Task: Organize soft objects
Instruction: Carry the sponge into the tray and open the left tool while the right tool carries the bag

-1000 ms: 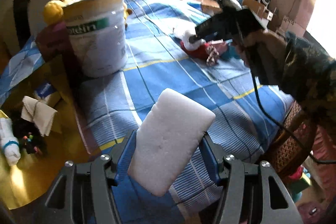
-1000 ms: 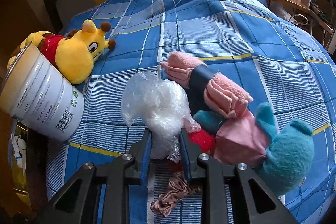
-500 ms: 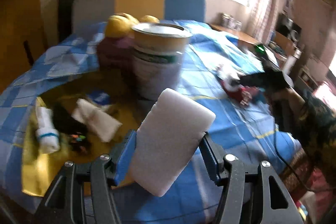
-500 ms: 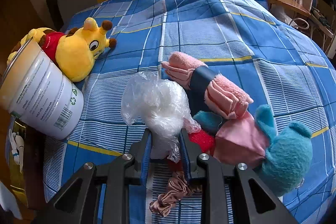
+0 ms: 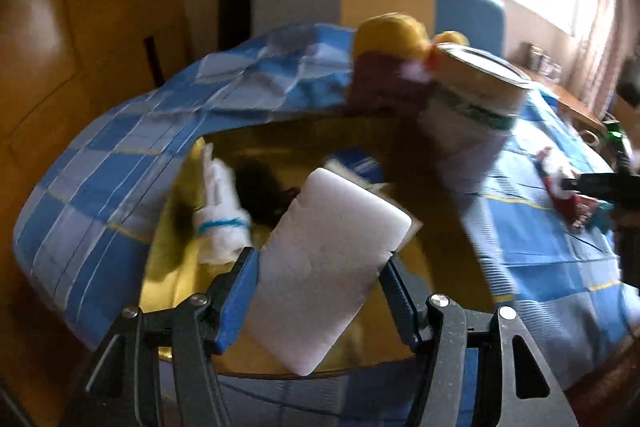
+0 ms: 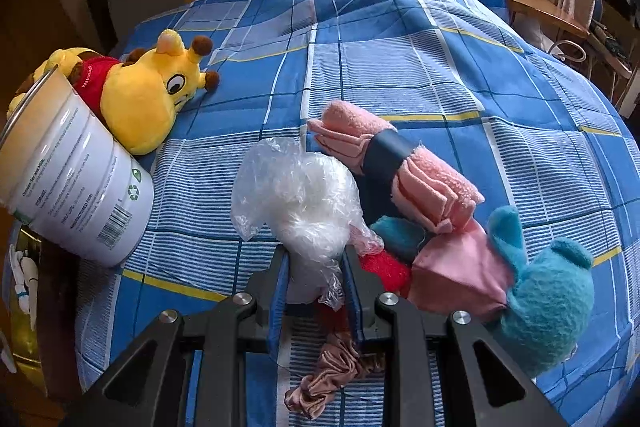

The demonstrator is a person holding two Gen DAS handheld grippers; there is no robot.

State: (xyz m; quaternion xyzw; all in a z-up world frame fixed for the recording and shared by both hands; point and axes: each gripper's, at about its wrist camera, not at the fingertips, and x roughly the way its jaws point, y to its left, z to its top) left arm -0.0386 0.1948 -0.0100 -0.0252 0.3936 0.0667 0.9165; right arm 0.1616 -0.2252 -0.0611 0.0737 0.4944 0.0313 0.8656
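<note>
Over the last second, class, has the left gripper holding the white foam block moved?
Yes. The left gripper swung leftward: the white tin can shifted rightward, the yellow tray came underneath.

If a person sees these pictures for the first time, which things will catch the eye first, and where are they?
In the left wrist view, the left tongs hold a white sponge over a yellow tray at the edge of the bed. In the right wrist view, the right tongs grip a crumpled plastic bag on the blue checked bedspread. A yellow giraffe lies at the left behind a white can, and a teal plush lies at the right.
</note>
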